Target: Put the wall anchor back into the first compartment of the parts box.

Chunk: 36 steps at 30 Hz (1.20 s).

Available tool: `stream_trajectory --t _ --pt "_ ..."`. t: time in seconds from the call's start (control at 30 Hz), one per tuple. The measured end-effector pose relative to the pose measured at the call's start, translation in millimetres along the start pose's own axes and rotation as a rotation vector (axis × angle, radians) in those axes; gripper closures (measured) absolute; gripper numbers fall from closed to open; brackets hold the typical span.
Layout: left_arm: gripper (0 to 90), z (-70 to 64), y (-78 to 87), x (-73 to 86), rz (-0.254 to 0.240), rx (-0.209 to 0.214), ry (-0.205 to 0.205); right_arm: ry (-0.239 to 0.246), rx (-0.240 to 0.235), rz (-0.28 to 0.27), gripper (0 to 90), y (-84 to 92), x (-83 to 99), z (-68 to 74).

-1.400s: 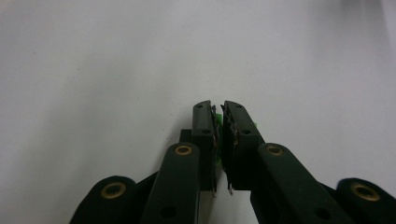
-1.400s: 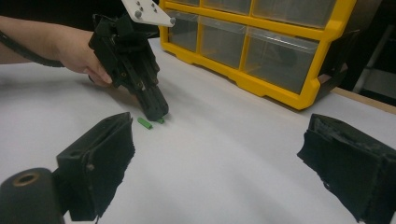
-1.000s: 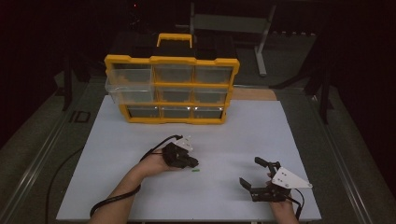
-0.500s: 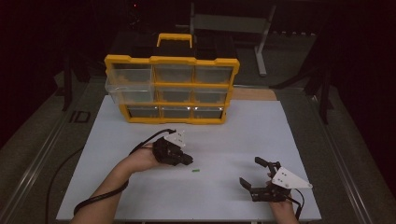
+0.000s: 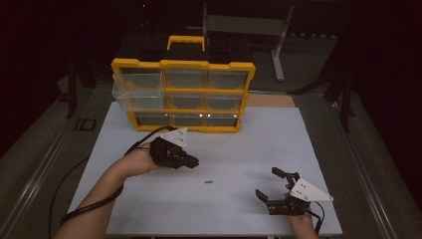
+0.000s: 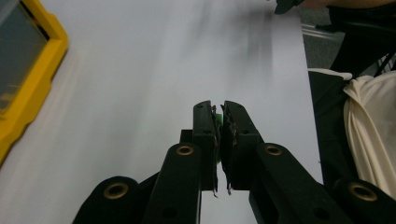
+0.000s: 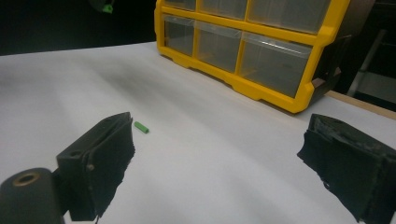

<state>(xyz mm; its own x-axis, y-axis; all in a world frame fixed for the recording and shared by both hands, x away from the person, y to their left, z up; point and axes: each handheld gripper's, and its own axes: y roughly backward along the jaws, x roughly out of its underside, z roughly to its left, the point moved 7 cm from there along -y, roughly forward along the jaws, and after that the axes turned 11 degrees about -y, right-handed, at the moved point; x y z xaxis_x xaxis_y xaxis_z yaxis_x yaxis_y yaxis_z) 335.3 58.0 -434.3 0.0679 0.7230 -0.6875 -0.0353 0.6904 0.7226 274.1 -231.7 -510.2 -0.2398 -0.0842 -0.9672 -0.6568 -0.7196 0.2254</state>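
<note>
The left gripper (image 5: 191, 162) has lifted off the counter (image 5: 259, 144) toward the yellow drawer organizer (image 5: 183, 94), fingers clamped on what looks like a small green piece (image 6: 217, 120), another green piece (image 5: 208, 182) left lying short of the organizer.

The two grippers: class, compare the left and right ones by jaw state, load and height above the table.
The left gripper is shut on a small green piece; the right gripper is open and empty. In the high view the left one is held up, while the right one sits low by the table. Both have black jaws.
</note>
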Motion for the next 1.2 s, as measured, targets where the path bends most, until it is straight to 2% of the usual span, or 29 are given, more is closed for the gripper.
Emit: stream_trajectory --t 0.17,0.3,0.5,0.77,0.87,1.03,1.2 --pt "83.6 5.0 19.9 -4.8 -0.003 -0.023 0.003 0.001 0.0 0.001 8.5 -0.2 0.1 0.2" --pt "83.6 6.4 37.5 -11.5 -0.008 -0.041 -0.012 0.0 0.0 0.001 8.5 0.1 0.0 0.0" --pt "83.6 8.3 68.4 -23.9 -0.039 -0.076 -0.038 0.003 0.0 0.001 8.5 -0.3 0.0 0.1" --pt "83.6 14.2 103.4 -36.1 -0.076 -0.12 -0.05 0.004 -0.001 0.0 8.5 -0.6 -0.1 0.3" --pt "83.6 16.9 116.6 -40.1 -0.081 -0.145 -0.057 -0.001 0.001 -0.002 8.5 -0.3 -0.4 0.1" --pt "83.6 22.4 141.9 -48.7 -0.131 -0.189 -0.057 -0.003 0.0 -0.002 8.5 -0.5 -0.4 0.6" --pt "83.6 31.1 162.9 -51.7 -0.149 -0.238 -0.053 -0.001 0.001 -0.001 8.5 -0.5 -0.4 0.6"
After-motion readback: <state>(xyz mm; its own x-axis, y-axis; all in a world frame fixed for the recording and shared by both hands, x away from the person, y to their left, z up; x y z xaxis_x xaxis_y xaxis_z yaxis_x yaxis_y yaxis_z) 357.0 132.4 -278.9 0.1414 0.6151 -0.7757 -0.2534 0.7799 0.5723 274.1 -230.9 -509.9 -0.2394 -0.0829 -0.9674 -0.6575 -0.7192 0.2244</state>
